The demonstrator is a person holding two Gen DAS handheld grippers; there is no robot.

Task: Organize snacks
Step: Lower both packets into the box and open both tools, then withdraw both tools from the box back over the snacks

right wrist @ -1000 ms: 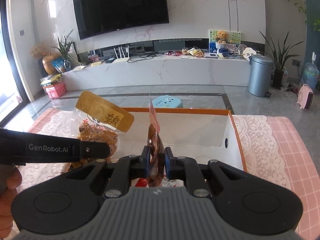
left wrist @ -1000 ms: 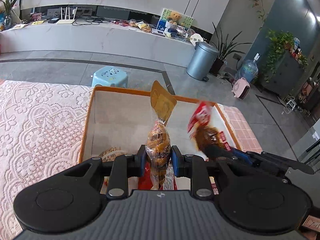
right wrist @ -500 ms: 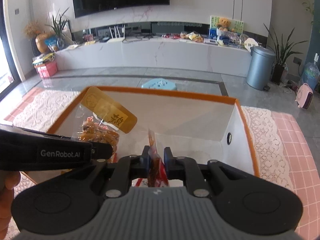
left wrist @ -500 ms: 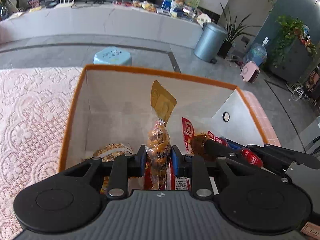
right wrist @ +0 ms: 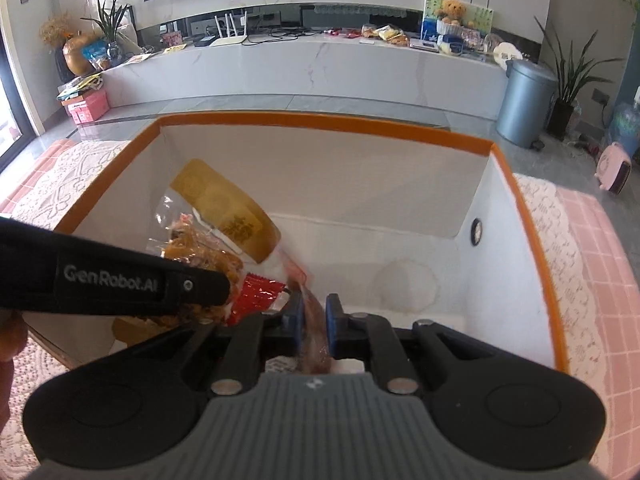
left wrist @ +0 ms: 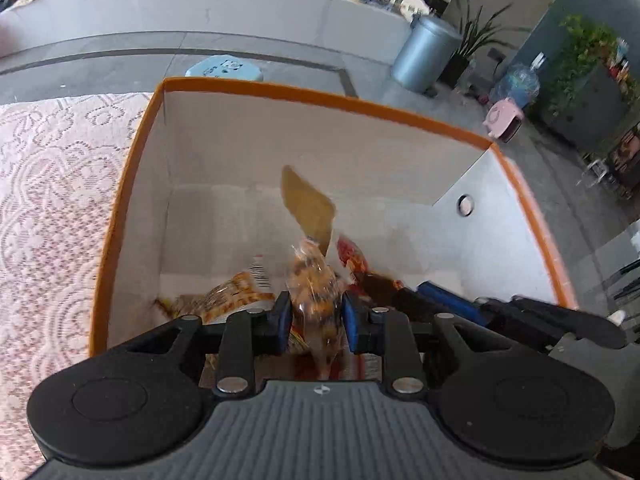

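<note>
left hand-held gripper (left wrist: 313,322) pinches a clear snack bag (left wrist: 314,280) inside the orange-rimmed box (left wrist: 320,98); right hand-held gripper (right wrist: 312,330) clamps a blurred reddish packet (right wrist: 312,320), lower end hidden. packets at 7 o'clock partly covered.

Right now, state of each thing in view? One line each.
left gripper: shut on the clear snack bag.
clear snack bag: held upright inside the box, gold label on top.
right gripper: shut on the red snack packet.
red snack packet: held low in the box, blurred.
orange-rimmed box: open, no lid on it, snacks on its floor.
grey bin: lid closed.
</note>
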